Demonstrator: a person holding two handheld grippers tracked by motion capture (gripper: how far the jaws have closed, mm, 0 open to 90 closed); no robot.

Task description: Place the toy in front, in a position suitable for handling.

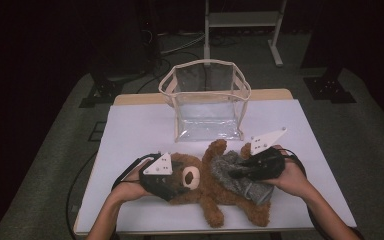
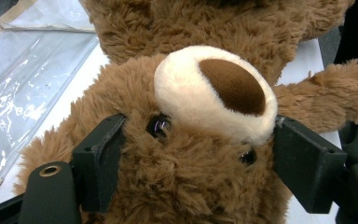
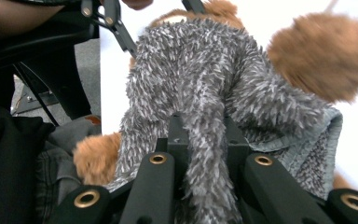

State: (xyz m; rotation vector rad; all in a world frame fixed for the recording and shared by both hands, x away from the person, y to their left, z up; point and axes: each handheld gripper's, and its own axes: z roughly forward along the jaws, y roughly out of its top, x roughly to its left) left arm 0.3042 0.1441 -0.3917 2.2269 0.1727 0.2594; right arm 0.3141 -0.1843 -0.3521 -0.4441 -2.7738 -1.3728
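Observation:
A brown teddy bear (image 1: 211, 192) lies on its back on the white table (image 1: 140, 130), head toward the left. A grey fuzzy garment (image 1: 250, 190) is wrapped around its body. My left gripper (image 1: 177, 182) clamps the bear's head (image 2: 191, 186) from both sides, just under the cream snout (image 2: 214, 93), with the pads pressed into the fur. My right gripper (image 1: 240, 171) is shut on a pinched fold of the grey garment (image 3: 191, 79), which runs down between its jaws (image 3: 205, 140). A brown paw (image 3: 321, 56) sticks out beside the garment.
A clear plastic bag with a beige rim (image 1: 205, 62) stands open behind the bear at the table's middle back, and its wall (image 2: 23, 79) lies close to the bear's head. Grey floor surrounds the table, and a metal stand (image 1: 242, 20) is behind it.

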